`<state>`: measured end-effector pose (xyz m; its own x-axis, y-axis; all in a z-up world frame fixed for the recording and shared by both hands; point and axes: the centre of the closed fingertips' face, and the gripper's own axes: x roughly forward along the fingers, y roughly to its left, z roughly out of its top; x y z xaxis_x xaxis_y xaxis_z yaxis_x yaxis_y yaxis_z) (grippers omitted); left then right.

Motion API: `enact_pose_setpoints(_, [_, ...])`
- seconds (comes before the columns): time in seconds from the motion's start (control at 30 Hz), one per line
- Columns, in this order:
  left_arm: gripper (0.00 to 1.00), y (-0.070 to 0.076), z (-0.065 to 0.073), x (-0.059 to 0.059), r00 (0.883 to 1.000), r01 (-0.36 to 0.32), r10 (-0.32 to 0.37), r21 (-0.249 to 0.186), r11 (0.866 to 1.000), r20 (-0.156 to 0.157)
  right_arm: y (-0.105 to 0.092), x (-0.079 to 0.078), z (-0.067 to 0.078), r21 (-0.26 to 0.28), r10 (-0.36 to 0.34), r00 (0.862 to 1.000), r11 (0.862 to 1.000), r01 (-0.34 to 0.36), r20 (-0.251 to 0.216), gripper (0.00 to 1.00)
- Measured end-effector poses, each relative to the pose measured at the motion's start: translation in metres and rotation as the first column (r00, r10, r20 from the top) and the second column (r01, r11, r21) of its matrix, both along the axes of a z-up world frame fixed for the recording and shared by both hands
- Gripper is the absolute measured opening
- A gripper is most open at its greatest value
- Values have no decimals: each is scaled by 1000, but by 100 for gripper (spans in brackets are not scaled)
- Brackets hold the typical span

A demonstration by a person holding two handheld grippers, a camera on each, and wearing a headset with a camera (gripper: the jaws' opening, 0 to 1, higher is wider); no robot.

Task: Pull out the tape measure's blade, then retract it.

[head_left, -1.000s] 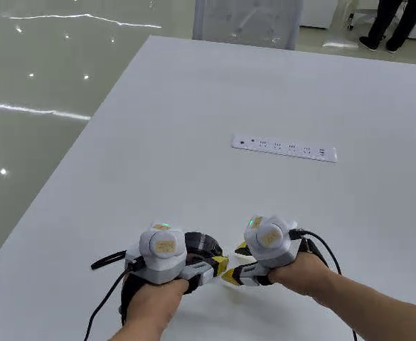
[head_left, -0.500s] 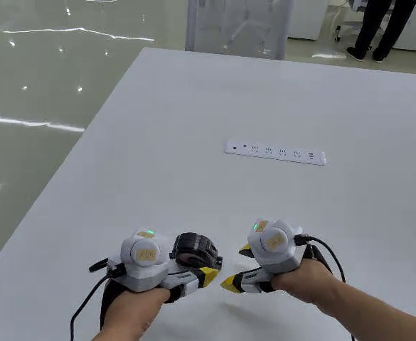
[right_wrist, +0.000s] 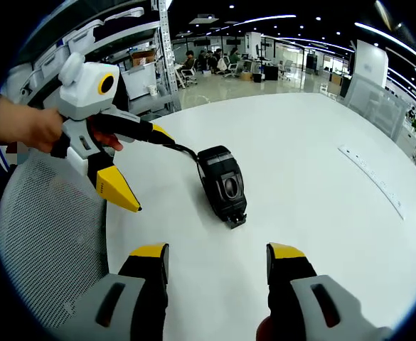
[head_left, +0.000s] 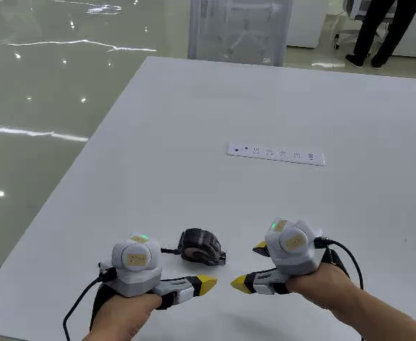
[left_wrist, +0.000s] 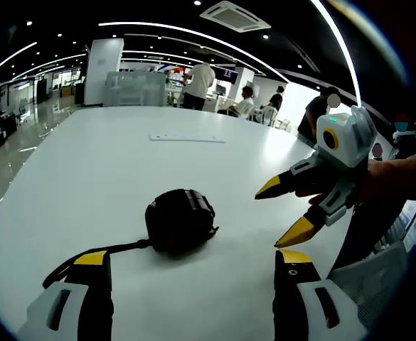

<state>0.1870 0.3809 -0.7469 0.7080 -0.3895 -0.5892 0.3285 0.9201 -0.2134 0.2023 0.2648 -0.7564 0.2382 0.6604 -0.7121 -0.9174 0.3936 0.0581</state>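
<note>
tape measure (head_left: pixel 201 246): black round case lying on its side on the white table (head_left: pixel 193 128). It touches neither gripper. A small tab at the case mouth points toward the right gripper.
strap (left_wrist: pixel 101 253): a black loop runs from the tape measure toward the left gripper. I cannot tell whether it touches a jaw.
left gripper (left_wrist: pixel 193 261): near the tape measure on its person-ward left. Its jaws are spread wide with yellow tips and grip nothing. In the left gripper view the tape measure sits just ahead of the gap, apart from both jaws.
right gripper (head_left: pixel 249 266): to the tape measure's right and apart from it. Its jaws gape wide and hold nothing. Its tips point across toward the left gripper's tips, with bare table between them.
table edges: the left edge runs close by on the tape measure's left, past the left gripper. The near edge lies just person-ward of both grippers.
open room: flat white surface stretches away from the tape measure on its far side and to its right.
power strip (head_left: pixel 276 154): a long white bar, well beyond the tape measure and lying crosswise.
floor (head_left: pixel 37 85): glossy, past the left edge, left of the tape measure.
mesh chair (right_wrist: pixel 44 234): grey, past the near edge and beside the left gripper.
person (head_left: pixel 378 25): dark legs, far beyond the tape measure, past the table's far edge.
</note>
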Motion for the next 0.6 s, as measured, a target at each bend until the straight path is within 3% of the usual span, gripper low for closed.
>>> enact_pose_setpoints(0.6, [96, 16, 22, -28, 999, 52, -52, 10, 999, 17, -30, -24, 36, 68, -134, 991, 989, 133, 11, 67])
